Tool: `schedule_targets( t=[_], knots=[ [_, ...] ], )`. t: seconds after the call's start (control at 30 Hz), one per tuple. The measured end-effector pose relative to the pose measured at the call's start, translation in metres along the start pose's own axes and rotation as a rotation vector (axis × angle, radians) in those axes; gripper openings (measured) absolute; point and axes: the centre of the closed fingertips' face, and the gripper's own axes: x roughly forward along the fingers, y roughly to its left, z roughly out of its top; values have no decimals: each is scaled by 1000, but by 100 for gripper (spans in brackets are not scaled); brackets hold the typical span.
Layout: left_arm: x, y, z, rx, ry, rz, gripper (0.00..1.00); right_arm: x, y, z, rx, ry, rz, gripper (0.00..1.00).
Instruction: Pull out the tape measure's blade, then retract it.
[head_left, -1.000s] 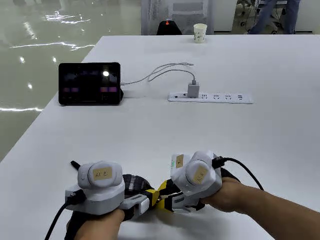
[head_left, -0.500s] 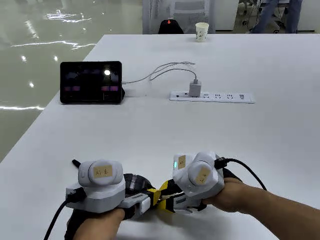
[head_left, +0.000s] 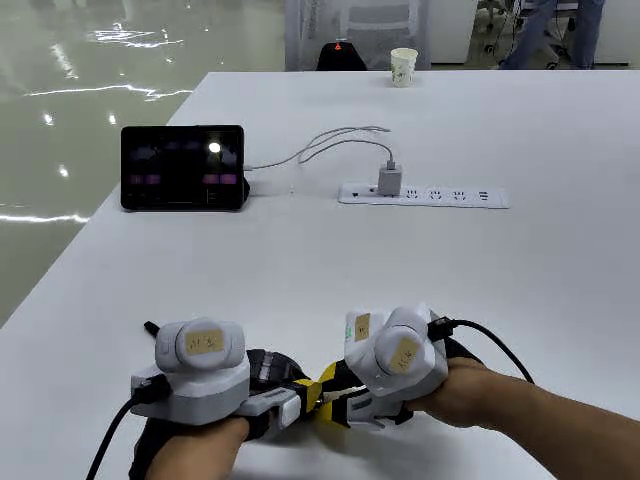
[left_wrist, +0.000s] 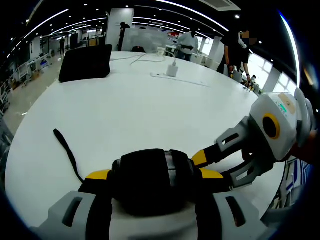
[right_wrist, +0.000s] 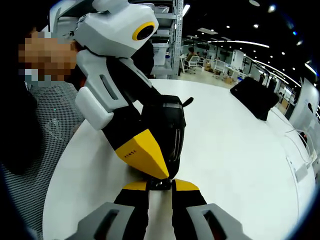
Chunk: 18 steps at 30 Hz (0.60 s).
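Observation:
A black tape measure (head_left: 267, 367) sits near the table's front edge, and my left gripper (head_left: 287, 386) is shut on its case. In the left gripper view the case (left_wrist: 152, 177) lies between the yellow-tipped jaws of the left gripper (left_wrist: 152, 196). My right gripper (head_left: 326, 393) points left at the case, jaws shut on the blade's tip right at its mouth. In the right gripper view the right gripper (right_wrist: 160, 186) pinches the small hook, with the case (right_wrist: 167, 127) just beyond. The left gripper's yellow fingertip (right_wrist: 142, 152) presses the case's side. Almost no blade is out.
A dark tablet (head_left: 183, 167) stands at the mid left, cabled to a charger (head_left: 388, 180) in a white power strip (head_left: 423, 195). A paper cup (head_left: 404, 66) is at the far edge. The case's black strap (left_wrist: 65, 150) trails on the white table (head_left: 300, 260).

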Motion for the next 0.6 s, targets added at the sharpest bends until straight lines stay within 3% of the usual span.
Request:
schedule_targets(
  t=[0.6],
  knots=[
    [-9,2,0,25,-2,-15,62,-16,1,-4,73,-7,-51,24]
  ],
)
